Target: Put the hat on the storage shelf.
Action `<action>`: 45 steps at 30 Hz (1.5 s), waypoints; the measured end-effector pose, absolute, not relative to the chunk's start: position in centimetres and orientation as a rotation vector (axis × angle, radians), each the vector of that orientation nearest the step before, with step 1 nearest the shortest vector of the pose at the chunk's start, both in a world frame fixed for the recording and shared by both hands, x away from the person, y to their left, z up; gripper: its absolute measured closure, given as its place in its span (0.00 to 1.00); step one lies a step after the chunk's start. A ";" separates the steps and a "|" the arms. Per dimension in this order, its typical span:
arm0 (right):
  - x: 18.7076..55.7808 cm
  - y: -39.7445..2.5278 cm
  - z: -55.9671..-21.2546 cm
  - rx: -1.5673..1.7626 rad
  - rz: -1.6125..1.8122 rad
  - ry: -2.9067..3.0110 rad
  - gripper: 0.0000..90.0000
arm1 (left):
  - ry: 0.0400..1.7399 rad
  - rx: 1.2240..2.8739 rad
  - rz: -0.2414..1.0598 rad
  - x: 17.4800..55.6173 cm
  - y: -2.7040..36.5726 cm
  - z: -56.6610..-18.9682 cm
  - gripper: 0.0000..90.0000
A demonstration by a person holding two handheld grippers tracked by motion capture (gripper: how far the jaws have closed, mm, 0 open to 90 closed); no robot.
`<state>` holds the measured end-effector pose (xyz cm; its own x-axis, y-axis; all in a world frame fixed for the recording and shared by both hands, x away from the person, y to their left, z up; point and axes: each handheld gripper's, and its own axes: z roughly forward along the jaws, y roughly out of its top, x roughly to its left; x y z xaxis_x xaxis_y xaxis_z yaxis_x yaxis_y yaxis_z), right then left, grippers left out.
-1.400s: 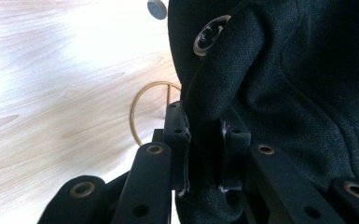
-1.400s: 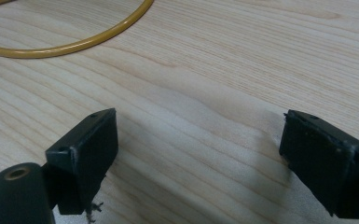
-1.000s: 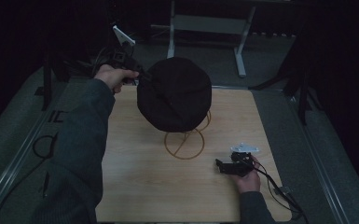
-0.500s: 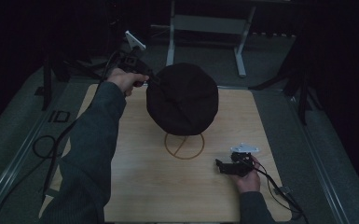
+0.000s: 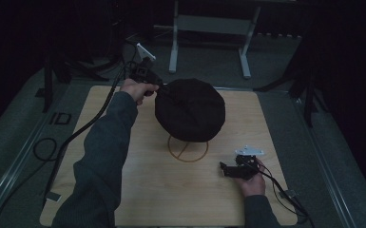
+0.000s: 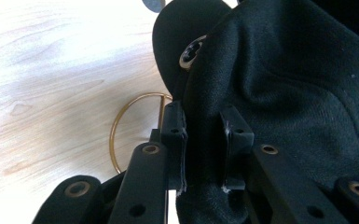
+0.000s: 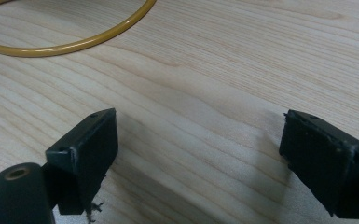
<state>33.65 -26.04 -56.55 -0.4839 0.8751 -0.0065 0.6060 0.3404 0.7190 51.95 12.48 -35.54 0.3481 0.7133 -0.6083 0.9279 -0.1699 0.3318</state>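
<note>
Wooden tabletop (image 5: 123, 199) is bearing a brass ring stand (image 5: 187, 148) with a black hat (image 5: 190, 110) over it.

I am keeping my left gripper (image 6: 204, 142) clenched on the hat's edge; my right gripper (image 7: 198, 161) is resting released near the stand.

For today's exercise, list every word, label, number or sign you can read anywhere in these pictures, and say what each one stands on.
"ID": dark letters on the grey floor mat left of the light wooden table, in the high view.

No other text can be read. The black cloth cap, pinched by the left gripper, bears a round brass eyelet with no lettering. The open right gripper and the brass wire ring stand carry no markings.
</note>
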 end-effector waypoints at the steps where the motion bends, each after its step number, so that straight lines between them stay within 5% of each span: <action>1: 33.6 -26.0 -56.6 1.303 0.935 2.218 0.13 | 1.427 1.950 -0.410 51.9 12.4 -35.6 0.83; 15: 33.6 -26.0 -56.6 1.303 0.935 2.217 0.13 | 1.353 1.959 -0.432 51.8 12.8 -36.8 0.79; 24: 33.6 -26.0 -56.6 1.303 0.935 2.218 0.13 | 1.340 1.983 -0.499 51.8 13.3 -38.1 0.61; 32: 33.6 -26.0 -56.6 1.304 0.935 2.218 0.13 | 1.318 1.979 -0.456 51.6 14.0 -37.3 0.42; 45: 33.6 -26.0 -56.6 1.303 0.935 2.218 0.13 | 1.344 2.051 -0.259 51.1 15.3 -36.4 0.41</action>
<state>33.63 -26.03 -56.55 -0.4843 0.8749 -0.0072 0.6058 0.3413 0.7187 51.10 15.33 -36.36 0.4515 0.7414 -0.4965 0.8727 -0.2510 0.4189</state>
